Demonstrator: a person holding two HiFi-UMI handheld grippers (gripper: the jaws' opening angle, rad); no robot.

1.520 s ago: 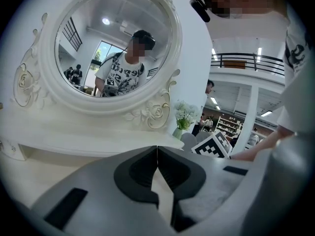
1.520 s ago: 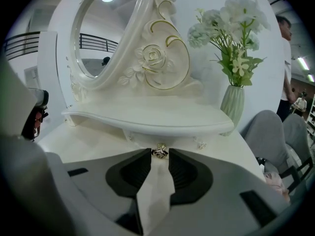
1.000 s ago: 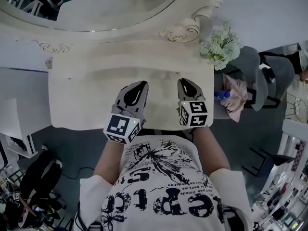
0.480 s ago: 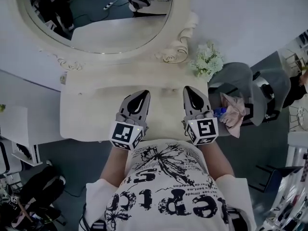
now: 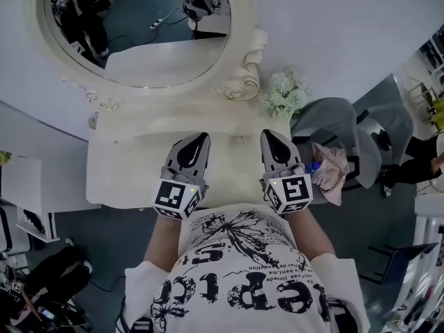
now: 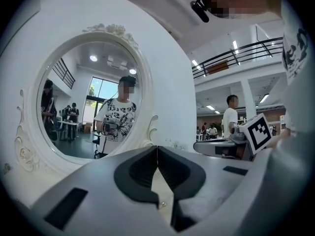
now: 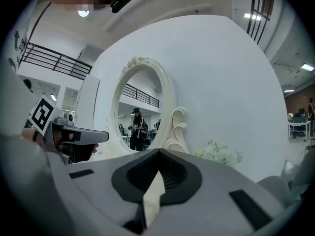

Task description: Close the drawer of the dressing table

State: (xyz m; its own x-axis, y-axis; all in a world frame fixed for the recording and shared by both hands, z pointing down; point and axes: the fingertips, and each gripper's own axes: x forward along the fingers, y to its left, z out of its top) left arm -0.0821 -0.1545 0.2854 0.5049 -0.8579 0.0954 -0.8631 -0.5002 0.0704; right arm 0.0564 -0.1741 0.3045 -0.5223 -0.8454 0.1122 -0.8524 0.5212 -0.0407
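Observation:
The cream dressing table (image 5: 132, 165) stands in front of me with its oval mirror (image 5: 132, 33) above; no drawer shows out from its front edge in the head view. My left gripper (image 5: 200, 139) and right gripper (image 5: 270, 136) are held side by side above the tabletop, both pointing level toward the mirror. Each is shut with its fingertips touching and nothing between them. In the left gripper view the left gripper (image 6: 157, 147) faces the mirror (image 6: 88, 112). In the right gripper view the right gripper (image 7: 158, 152) faces the mirror (image 7: 140, 117) and wall.
A bunch of white flowers (image 5: 286, 96) stands at the table's right back corner. A grey chair (image 5: 347, 137) with pinkish cloth and a blue bottle sits to the right. A white cabinet (image 5: 21, 186) is at the left. People stand in the hall behind (image 6: 229, 119).
Both grippers have risen above the tabletop and levelled out. The head view has tilted so more of the mirror shows. The right gripper's jaws look closer together than a second ago.

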